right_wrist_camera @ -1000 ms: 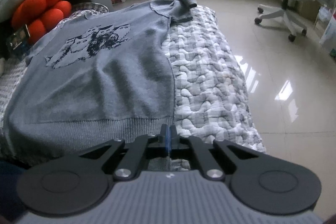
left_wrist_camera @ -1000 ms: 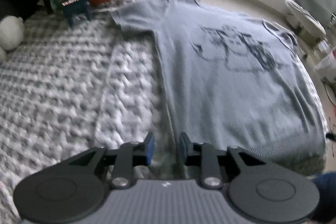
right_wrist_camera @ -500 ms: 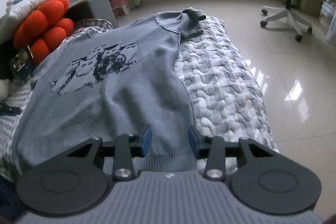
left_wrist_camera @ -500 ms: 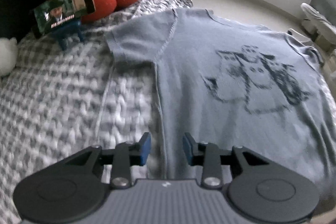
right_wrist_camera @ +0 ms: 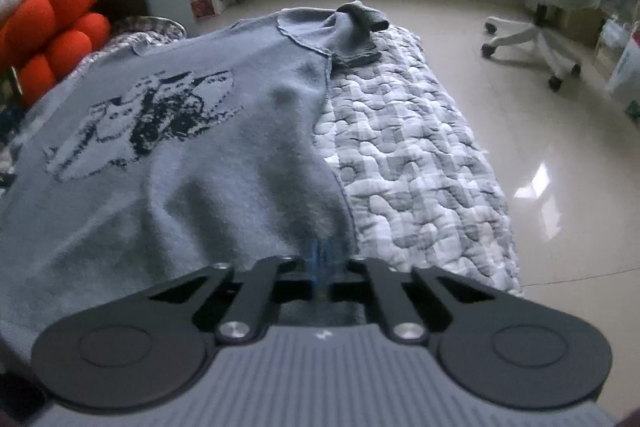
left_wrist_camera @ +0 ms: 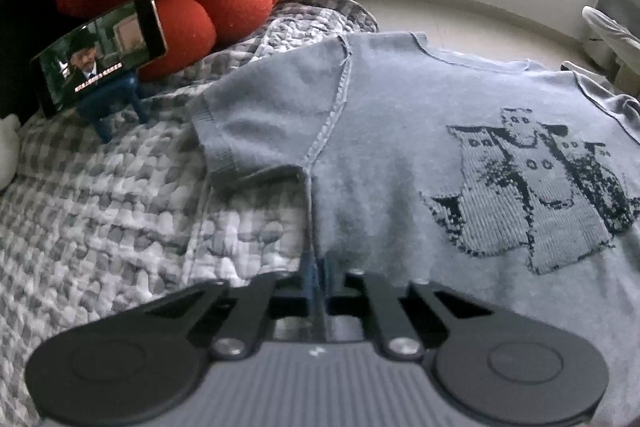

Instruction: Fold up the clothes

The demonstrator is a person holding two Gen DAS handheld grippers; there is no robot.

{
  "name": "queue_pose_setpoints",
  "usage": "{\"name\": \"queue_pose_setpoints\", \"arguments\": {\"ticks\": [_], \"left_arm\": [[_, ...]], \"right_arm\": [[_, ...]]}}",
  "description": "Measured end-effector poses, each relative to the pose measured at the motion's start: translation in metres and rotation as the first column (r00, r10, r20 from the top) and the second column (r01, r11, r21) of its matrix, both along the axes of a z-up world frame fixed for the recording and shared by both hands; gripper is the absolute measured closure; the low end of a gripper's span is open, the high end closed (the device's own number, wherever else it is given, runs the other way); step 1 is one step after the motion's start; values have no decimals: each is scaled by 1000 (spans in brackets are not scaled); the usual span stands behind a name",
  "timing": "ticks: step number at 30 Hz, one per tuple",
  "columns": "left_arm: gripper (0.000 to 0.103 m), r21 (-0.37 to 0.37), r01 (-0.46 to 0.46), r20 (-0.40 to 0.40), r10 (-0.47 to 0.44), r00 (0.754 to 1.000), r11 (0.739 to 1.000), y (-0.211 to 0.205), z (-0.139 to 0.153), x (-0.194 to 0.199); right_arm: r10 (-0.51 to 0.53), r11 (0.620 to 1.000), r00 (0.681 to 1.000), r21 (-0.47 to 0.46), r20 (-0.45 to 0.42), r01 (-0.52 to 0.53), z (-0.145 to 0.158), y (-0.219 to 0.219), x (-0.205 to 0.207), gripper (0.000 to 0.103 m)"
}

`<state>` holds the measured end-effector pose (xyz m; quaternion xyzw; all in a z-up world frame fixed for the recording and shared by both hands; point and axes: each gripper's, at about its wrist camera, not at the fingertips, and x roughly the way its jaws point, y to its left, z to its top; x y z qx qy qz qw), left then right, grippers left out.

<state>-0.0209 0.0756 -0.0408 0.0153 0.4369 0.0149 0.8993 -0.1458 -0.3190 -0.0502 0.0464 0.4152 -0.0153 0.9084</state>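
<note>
Because the grey knit sweater [left_wrist_camera: 380, 163] lying spread flat, print up, along the bed [right_wrist_camera: 420, 163] toward its floor-side edge is soft, light and floppy, the left gripper [left_wrist_camera: 316, 267] and right gripper [right_wrist_camera: 322, 255] sensibly clench its thicker side seams near the ribbed hem.

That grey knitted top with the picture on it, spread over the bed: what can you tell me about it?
The grey short-sleeved knitted top lies face up, spread nearly flat on the grey-and-white checked quilt. A dark knitted picture of cat-like figures sits on its chest. It has ribbed sleeve cuffs and raised shoulder seams; one sleeve lies flat, the other is bunched and curled up. The fabric looks soft and slightly fuzzy, with gentle wrinkles. The left gripper and the right gripper are each shut on one side edge.
</note>
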Motion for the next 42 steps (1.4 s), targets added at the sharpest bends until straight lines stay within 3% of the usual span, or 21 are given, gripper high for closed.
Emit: {"name": "queue_pose_setpoints", "arguments": {"ticks": [8, 15, 20, 24, 37, 42], "left_arm": [[101, -79, -56, 19, 57, 998, 995, 22, 6, 1], [100, -137, -76, 17, 79, 997, 988, 32, 8, 5], [100, -103, -71, 54, 77, 996, 992, 33, 13, 9], [100, -107, -77, 65, 84, 994, 991, 38, 14, 15], [96, -70, -91, 69, 96, 993, 993, 39, 12, 21], [96, -59, -98, 71, 102, 992, 993, 38, 11, 23]], "right_arm": [[-53, 998, 998, -37, 13, 54, 12, -2, -15, 103], [-75, 997, 996, -34, -46, 73, 2, -2, -9, 103], [-75, 996, 996, -43, -50, 73, 1, 1, -9, 101], [-83, 996, 995, -16, -47, 83, 2, -1, -8, 92], [-78, 996, 997, -34, -25, 77, 14, 25, 35, 92], [-78, 997, 996, 21, -44, 79, 19, 34, 66, 91]]}}
